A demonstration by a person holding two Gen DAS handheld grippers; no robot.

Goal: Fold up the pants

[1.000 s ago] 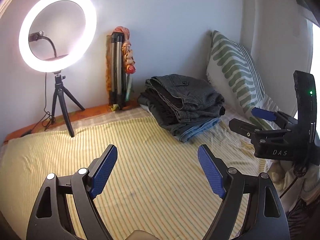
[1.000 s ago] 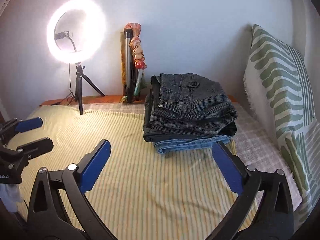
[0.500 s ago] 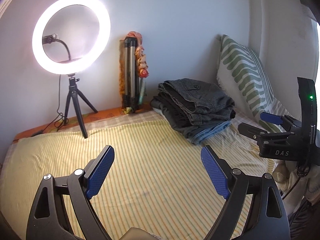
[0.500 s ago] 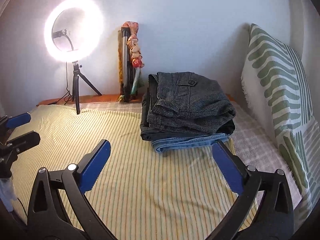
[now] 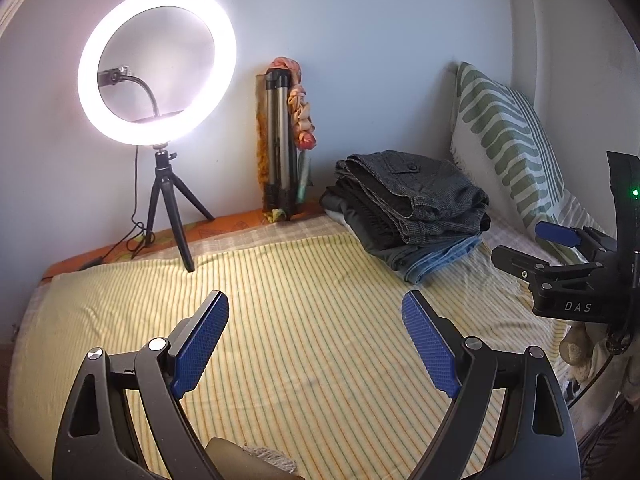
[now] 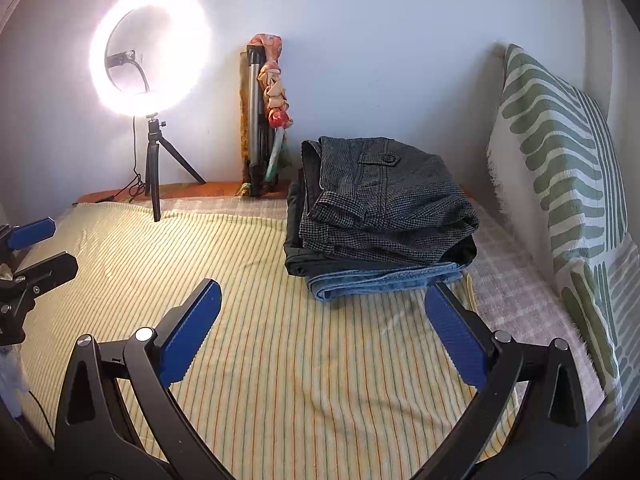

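A stack of folded pants lies on the yellow striped bedspread at the back right: grey checked pants on top, dark ones under them, blue jeans at the bottom. It also shows in the left wrist view. My left gripper is open and empty above the bare spread. My right gripper is open and empty, a little short of the stack. Each gripper shows in the other's view, the right one at the right edge, the left one at the left edge.
A lit ring light on a small tripod stands at the back left on the bed. A folded tripod with cloth leans on the wall. A green-patterned pillow stands along the right side.
The left wrist view has swung so the scene sits further right and lower. The right gripper drew slightly nearer the stack. Both stay open.
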